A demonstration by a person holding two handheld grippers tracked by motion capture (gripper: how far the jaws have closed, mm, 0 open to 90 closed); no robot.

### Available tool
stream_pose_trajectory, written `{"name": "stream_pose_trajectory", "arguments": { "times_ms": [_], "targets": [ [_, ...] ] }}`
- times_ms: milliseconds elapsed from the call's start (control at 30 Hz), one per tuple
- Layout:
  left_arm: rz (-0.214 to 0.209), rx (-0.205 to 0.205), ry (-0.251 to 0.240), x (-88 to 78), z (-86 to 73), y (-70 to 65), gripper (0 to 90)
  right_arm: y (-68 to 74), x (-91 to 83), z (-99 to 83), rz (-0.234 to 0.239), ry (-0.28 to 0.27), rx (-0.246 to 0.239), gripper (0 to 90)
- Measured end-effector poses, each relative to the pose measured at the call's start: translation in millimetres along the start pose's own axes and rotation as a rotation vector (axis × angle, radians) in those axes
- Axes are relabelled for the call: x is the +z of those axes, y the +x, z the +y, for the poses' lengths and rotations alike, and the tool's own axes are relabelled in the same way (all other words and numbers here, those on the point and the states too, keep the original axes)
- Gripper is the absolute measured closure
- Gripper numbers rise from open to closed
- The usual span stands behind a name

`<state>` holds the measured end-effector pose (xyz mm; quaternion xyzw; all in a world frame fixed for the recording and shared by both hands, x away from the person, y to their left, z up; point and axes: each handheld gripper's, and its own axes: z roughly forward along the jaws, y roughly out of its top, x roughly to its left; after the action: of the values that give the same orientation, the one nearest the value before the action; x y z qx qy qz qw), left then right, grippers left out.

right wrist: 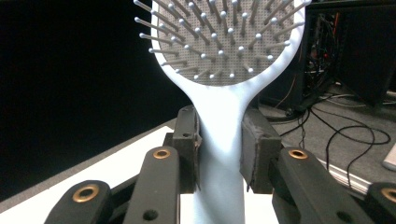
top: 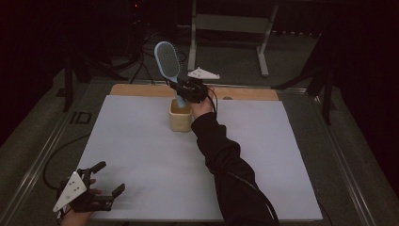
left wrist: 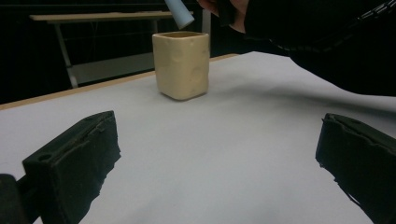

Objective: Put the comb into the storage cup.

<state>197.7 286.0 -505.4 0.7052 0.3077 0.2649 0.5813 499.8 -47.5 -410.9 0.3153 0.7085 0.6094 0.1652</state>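
High view: hairbrush [top: 167, 61] handle over cup [top: 180, 116] rim

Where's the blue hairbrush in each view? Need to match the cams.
High view: hairbrush upper centre, head up, handle end at the yellow cup.
Left gripper view: handle tip at top edge, above the cup.
Right gripper view: centre, handle clamped between the right gripper fingers.
Shared landmark: white table sheet.
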Motion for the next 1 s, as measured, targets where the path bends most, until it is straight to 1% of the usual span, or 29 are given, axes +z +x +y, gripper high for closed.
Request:
{"name": "stream_pose_trajectory", "arguments": {
  "times_ms": [33,67,100,133,167,200,233,267,333,400,467,533,667,700,767,800,833,900,1000],
  "targets": [
    [-0.001,-0.002,-0.001,0.1,0.0,0.1,0.0,-0.7,-0.3,-1.5,0.005,0.000,0.005,70.4],
    [-0.001,-0.001,0.000,0.3,0.0,0.3,0.0,-1.9,-1.5,-4.3,0.002,-0.001,-0.004,70.4],
    [-0.002,-0.002,0.001,0.5,-0.1,0.1,0.0,-2.6,-1.9,-5.2,0.007,-0.002,0.004,70.4],
    [-0.002,0.000,0.002,0.5,-0.2,-0.2,0.0,-3.2,-2.3,-6.6,0.007,-0.007,0.001,70.4],
    [-0.002,0.001,0.003,0.5,-0.1,-0.4,0.0,-3.0,-2.7,-7.7,0.001,-0.007,0.000,70.4],
    [-0.002,0.003,0.002,0.4,0.1,-0.2,0.0,-3.7,-2.4,-9.1,0.012,-0.007,0.003,70.4],
    [-0.002,0.003,0.002,0.4,0.1,-0.2,0.0,-3.7,-2.4,-9.1,0.012,-0.007,0.003,70.4],
    [-0.001,0.002,0.002,0.5,0.1,-0.1,0.0,-3.3,-1.7,-12.3,0.009,-0.005,-0.011,70.3],
    [-0.002,-0.001,0.003,0.6,-0.1,-0.3,0.0,-3.1,-1.3,-13.4,0.015,-0.002,-0.008,70.4],
    [-0.002,0.003,0.001,0.1,0.2,-0.3,0.0,-1.6,-0.3,-17.6,0.016,0.004,-0.023,70.3],
    [-0.001,-0.002,0.000,0.1,-0.1,-0.2,0.0,-2.0,-0.4,-20.1,0.015,-0.002,-0.025,70.3],
    [-0.002,0.001,0.003,0.0,-0.2,-0.4,0.0,-3.3,-0.9,-22.5,0.016,-0.002,-0.016,70.3],
    [0.000,-0.002,0.001,-0.3,-0.1,-0.2,0.0,-4.2,-1.4,-26.1,0.015,-0.007,-0.017,70.3],
    [0.000,-0.002,0.002,-0.4,-0.3,0.0,0.0,-4.4,-2.1,-27.9,0.020,-0.007,-0.008,70.3],
    [-0.001,-0.001,0.003,-0.2,-0.3,-0.3,0.0,-4.5,-2.9,-32.5,0.025,-0.008,-0.010,70.3],
    [-0.002,-0.002,0.003,0.0,-0.3,-0.2,0.0,-4.7,-3.7,-35.3,0.033,-0.014,-0.018,70.3],
    [-0.002,-0.002,0.003,0.0,-0.3,-0.2,0.0,-4.6,-4.2,-36.5,0.035,-0.018,-0.016,70.3],
    [-0.001,-0.003,0.003,0.0,-0.6,-0.3,0.0,-4.5,-4.9,-37.9,0.034,-0.022,-0.013,70.3],
    [-0.001,-0.003,0.002,-0.3,-0.4,0.1,0.0,-4.3,-7.4,-40.8,0.030,-0.033,-0.025,70.2]
  ]
}}
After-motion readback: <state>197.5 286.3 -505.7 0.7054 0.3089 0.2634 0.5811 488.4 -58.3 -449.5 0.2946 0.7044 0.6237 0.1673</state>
